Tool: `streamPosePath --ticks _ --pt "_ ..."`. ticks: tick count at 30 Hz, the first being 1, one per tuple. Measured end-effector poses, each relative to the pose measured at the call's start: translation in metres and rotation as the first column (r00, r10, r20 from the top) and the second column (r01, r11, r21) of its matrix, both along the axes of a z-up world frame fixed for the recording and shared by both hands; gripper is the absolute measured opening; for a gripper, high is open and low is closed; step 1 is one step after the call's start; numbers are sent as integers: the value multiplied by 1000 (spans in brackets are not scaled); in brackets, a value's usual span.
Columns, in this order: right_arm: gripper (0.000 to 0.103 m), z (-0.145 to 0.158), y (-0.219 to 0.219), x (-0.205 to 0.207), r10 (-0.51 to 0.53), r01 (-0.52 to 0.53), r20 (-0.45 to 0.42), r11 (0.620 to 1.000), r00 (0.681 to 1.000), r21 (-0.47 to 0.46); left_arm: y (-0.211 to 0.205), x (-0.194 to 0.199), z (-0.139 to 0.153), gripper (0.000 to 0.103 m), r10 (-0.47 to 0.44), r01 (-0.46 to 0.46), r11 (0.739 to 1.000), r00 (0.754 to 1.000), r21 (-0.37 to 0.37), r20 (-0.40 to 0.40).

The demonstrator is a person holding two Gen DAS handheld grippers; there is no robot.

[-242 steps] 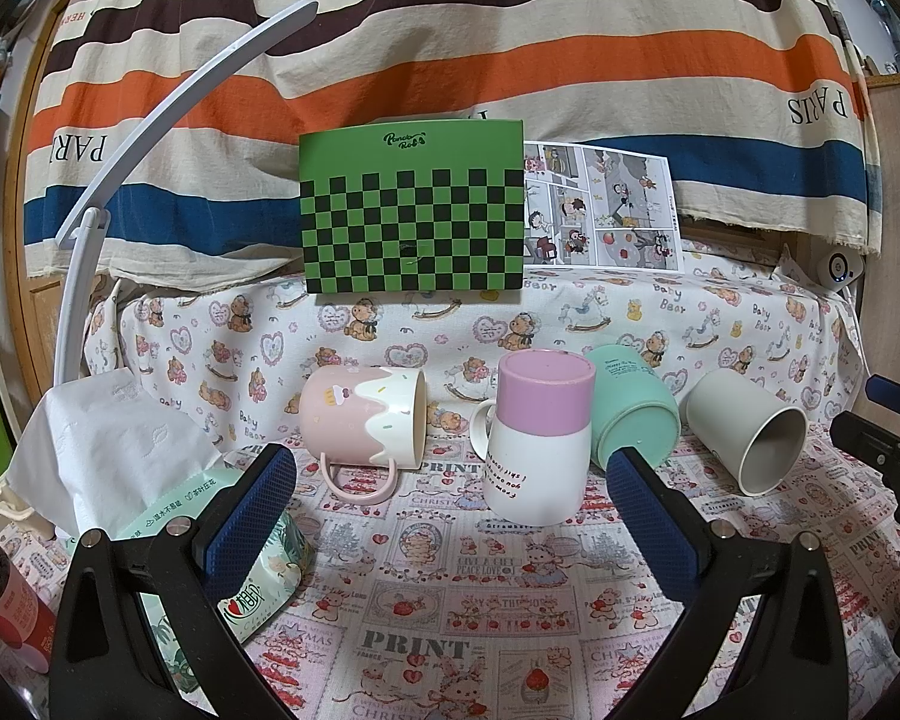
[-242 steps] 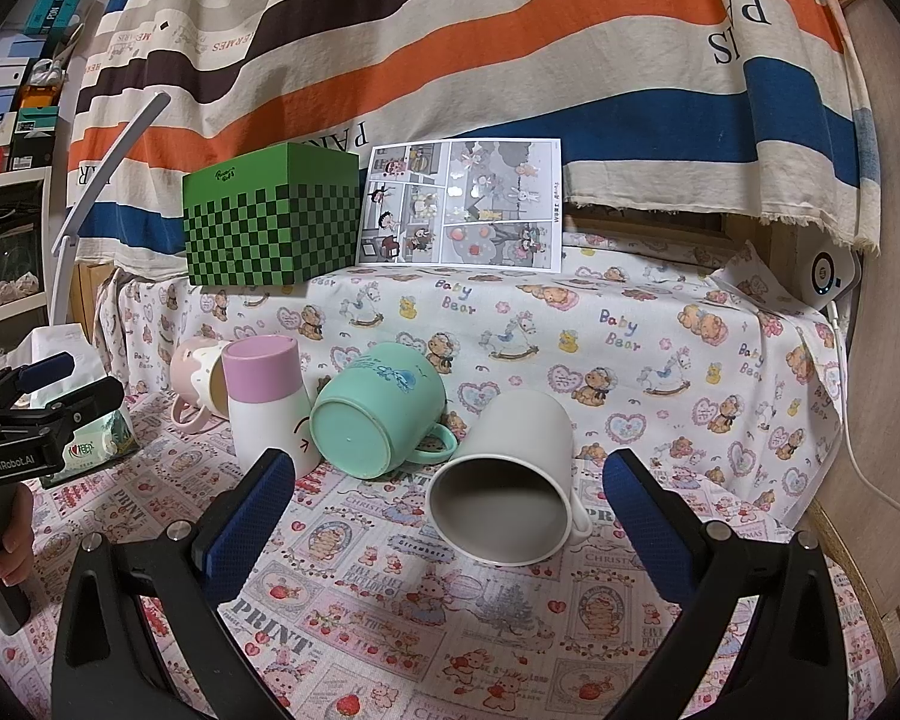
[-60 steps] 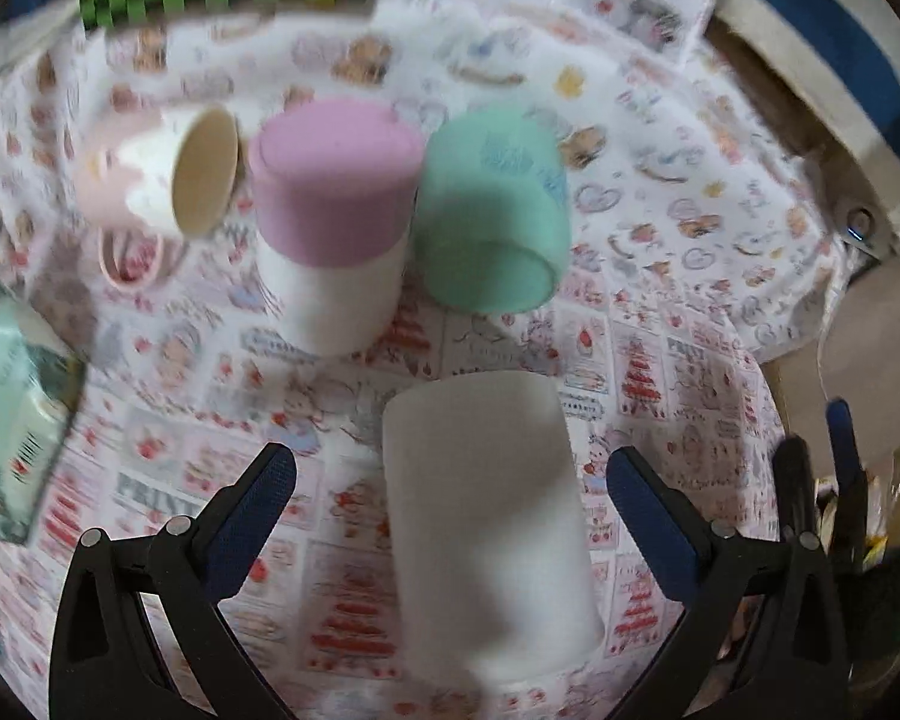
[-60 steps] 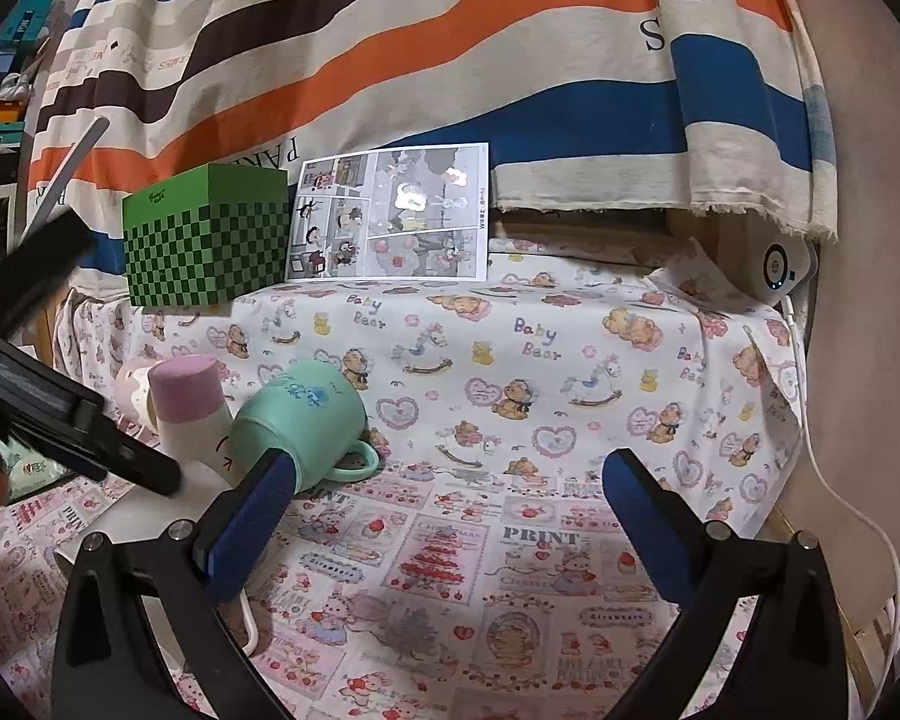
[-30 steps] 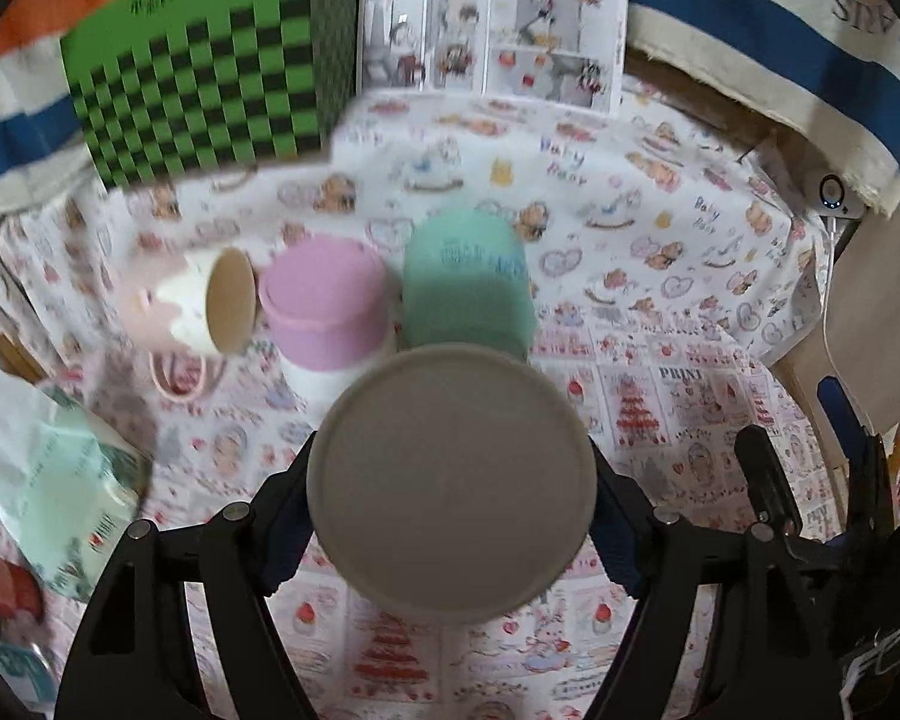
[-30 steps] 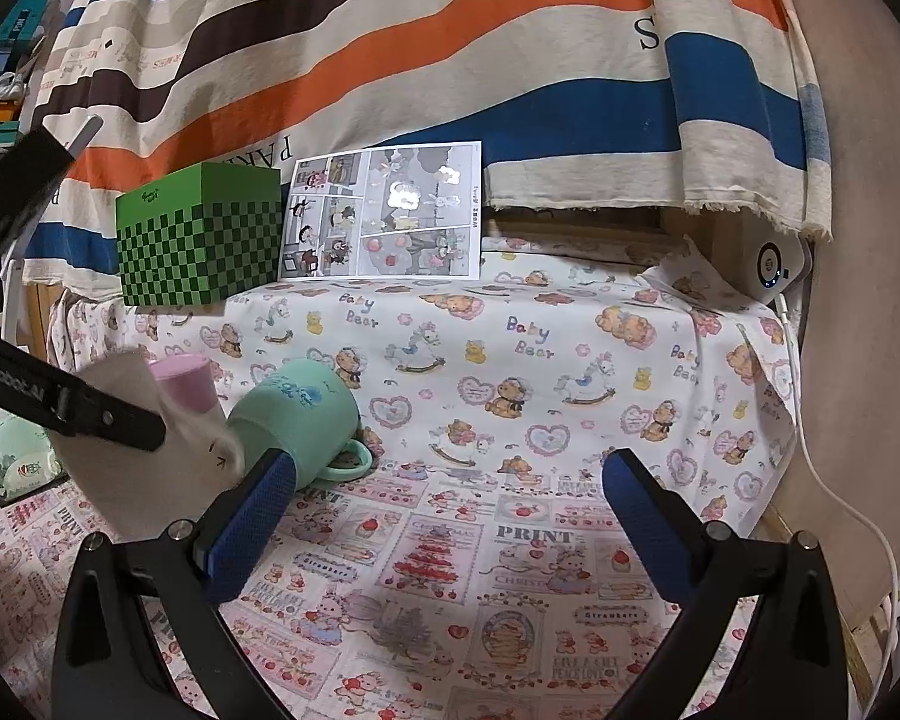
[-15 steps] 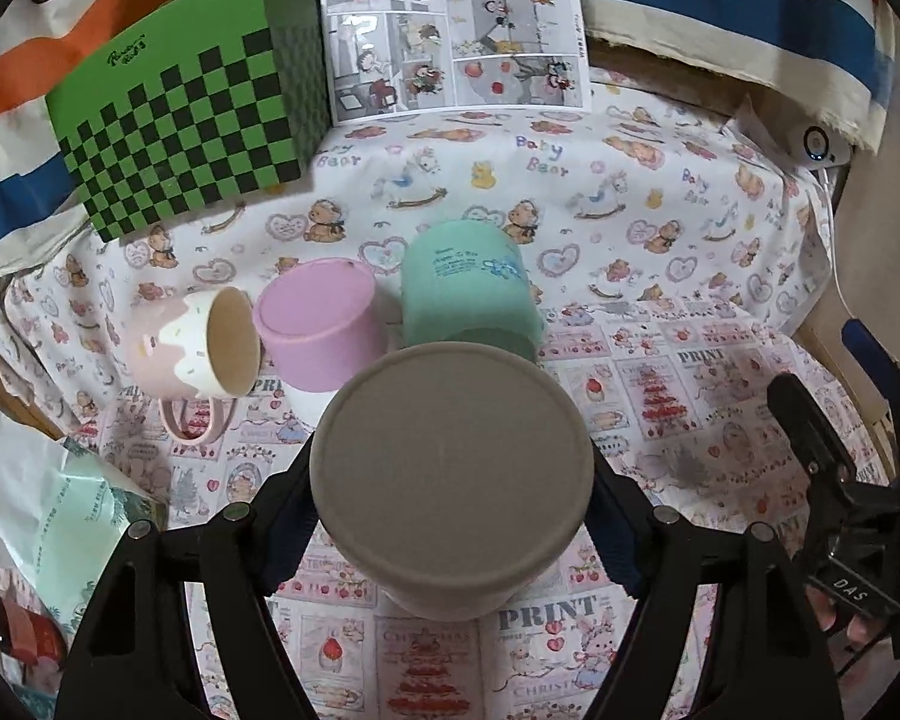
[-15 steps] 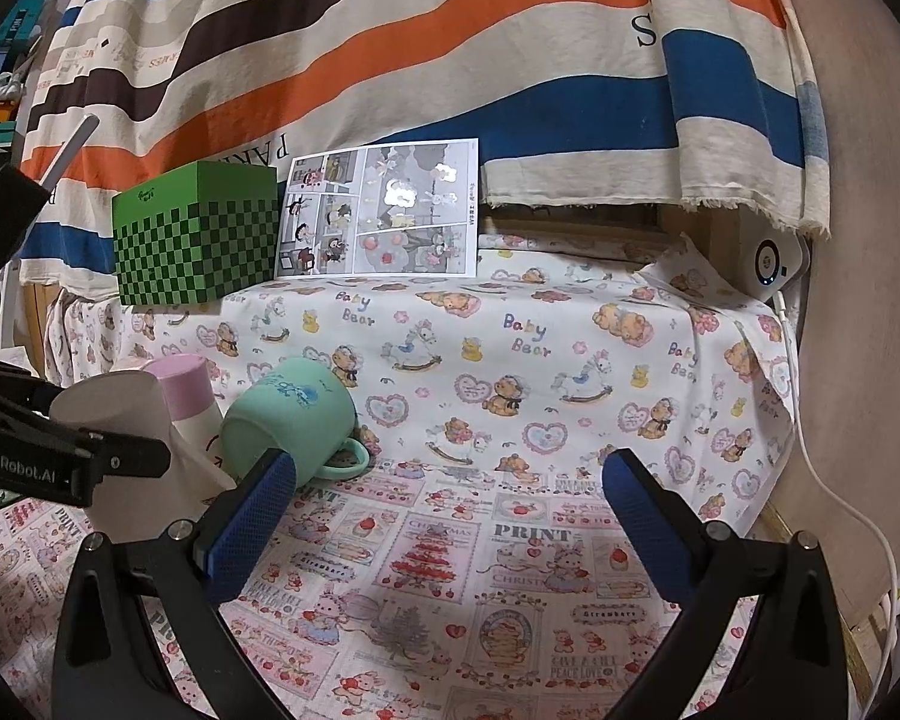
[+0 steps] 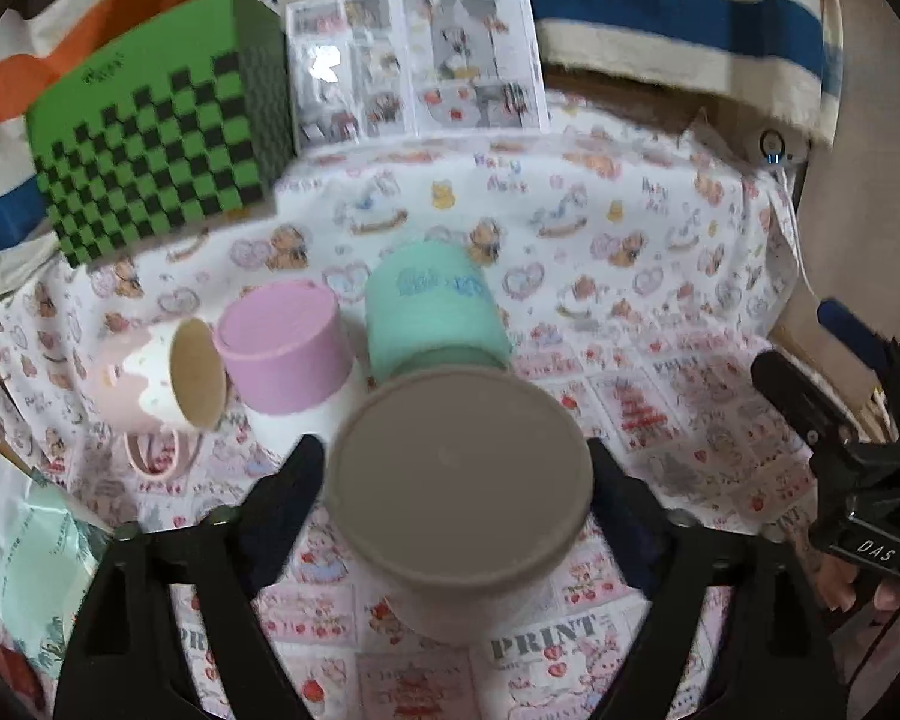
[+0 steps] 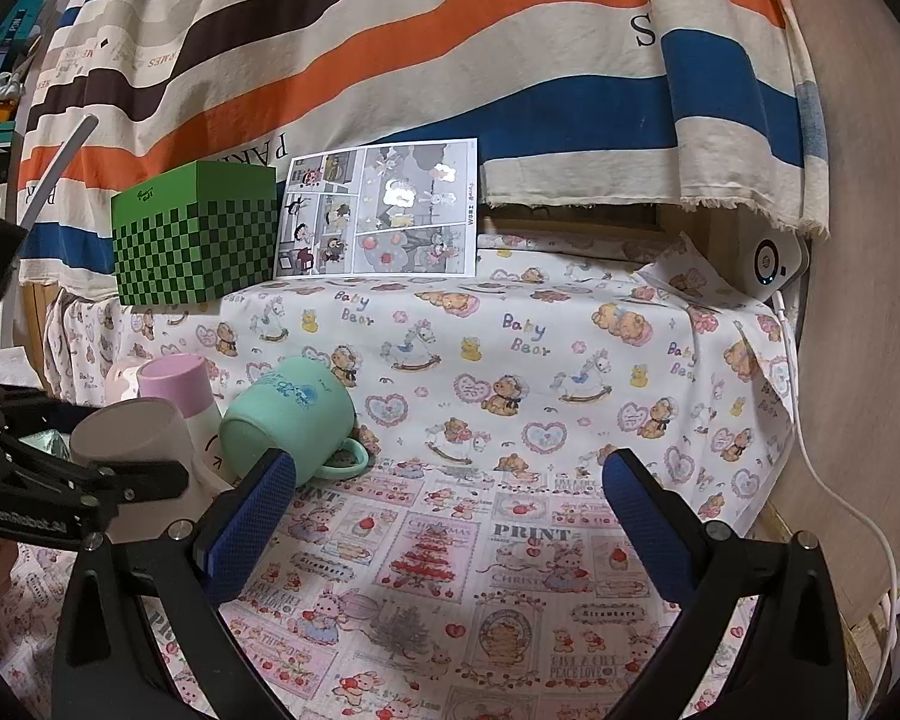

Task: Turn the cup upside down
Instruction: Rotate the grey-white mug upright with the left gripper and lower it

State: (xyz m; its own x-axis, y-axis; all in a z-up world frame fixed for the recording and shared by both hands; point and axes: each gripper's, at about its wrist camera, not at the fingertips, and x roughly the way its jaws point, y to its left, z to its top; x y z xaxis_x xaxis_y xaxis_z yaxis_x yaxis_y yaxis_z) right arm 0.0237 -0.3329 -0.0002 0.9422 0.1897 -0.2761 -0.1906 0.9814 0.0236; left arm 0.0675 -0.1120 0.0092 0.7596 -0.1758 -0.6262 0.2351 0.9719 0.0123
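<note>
The grey cup (image 9: 459,480) stands upside down on the printed cloth, its flat base facing me in the left wrist view. My left gripper (image 9: 455,468) sits around it, fingers close beside its sides with a small gap on each side. In the right wrist view the grey cup (image 10: 135,438) shows at the left, with the left gripper's black frame across it. My right gripper (image 10: 450,510) is open and empty over the cloth, to the right of the cups.
A pink-topped white cup (image 9: 288,354) stands upside down behind the grey cup. A teal mug (image 9: 432,312) and a pink mug (image 9: 156,378) lie on their sides. A green checkered box (image 9: 162,150), a comic sheet (image 10: 384,210) and a tissue pack (image 9: 24,552) are nearby.
The grey cup has gone down onto the cloth, base up. The left gripper's fingers have opened slightly off its sides and the view has drawn back. The right gripper has hardly moved.
</note>
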Motion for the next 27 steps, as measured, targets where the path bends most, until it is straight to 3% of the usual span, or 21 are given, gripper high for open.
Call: streamPosePath --ticks 3,6,14,24,27 --pt "103 0 0 0 -1 1 1 1000 1000 0 12 -5 7 95 -7 10 998 999 -61 38" --pt "103 0 0 0 0 0 1 1000 1000 0 23 -15 16 96 -9 17 997 994 -73 108" --pt "103 1 -1 -1 -5 5 2 1000 1000 0 65 -51 33 102 27 2 995 954 -97 299" --pt "103 1 -1 -1 -5 5 2 1000 1000 0 98 -83 25 102 85 -45 994 903 -103 421" --pt "103 2 -2 -1 -6 6 2 1000 1000 1 103 -83 18 102 84 -45 994 903 -102 421"
